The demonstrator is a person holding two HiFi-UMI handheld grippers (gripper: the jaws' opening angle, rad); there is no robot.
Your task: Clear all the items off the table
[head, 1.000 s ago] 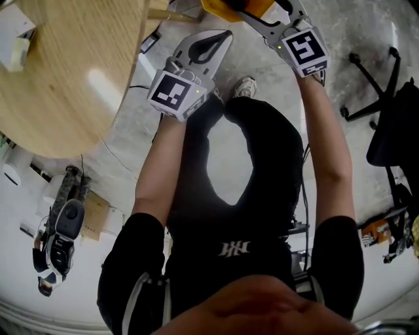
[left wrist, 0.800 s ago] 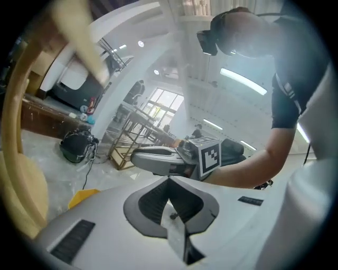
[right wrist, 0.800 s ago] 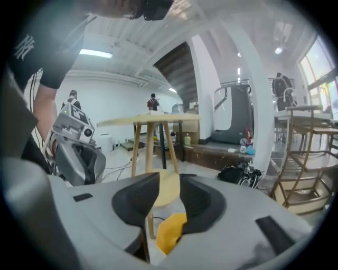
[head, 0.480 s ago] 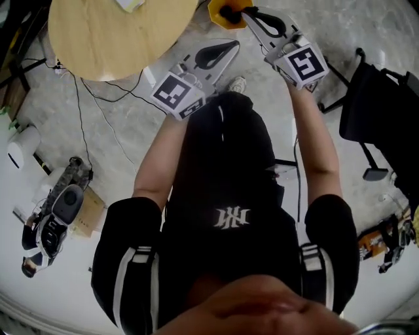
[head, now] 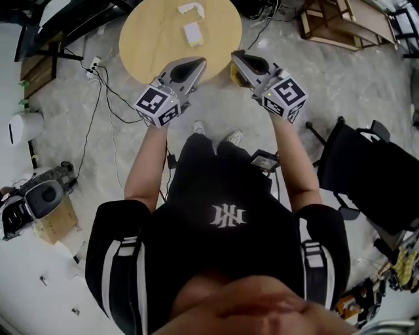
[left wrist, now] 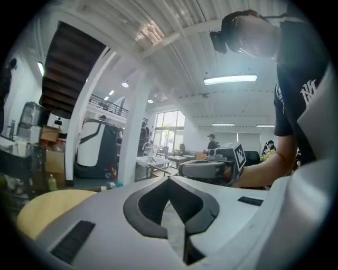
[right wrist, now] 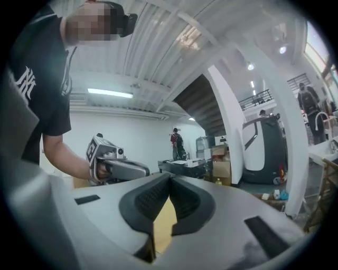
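The round wooden table [head: 154, 36] stands ahead of me with two white items on it, a small one [head: 190, 8] at the far side and a flat one [head: 193, 33] near the middle. My left gripper [head: 196, 62] [left wrist: 170, 180] hangs over the table's near edge, shut with nothing in it. To its right my right gripper [head: 237, 57] [right wrist: 170, 176] is raised level; its jaws have just closed and nothing is between them. Each gripper view shows the other gripper beside it. Below the right gripper, an orange bin [head: 234, 77] peeks out on the floor.
A black office chair [head: 366, 170] stands at the right. Cables [head: 98, 98] run over the floor left of the table. Wooden frames [head: 340, 19] lie at the back right. A white device [head: 23, 124] and some gear on a box [head: 42, 203] sit at the left.
Both grippers have risen and the person has straightened up, so the whole table now shows. The right gripper, open over the orange bin before, is now shut and empty.
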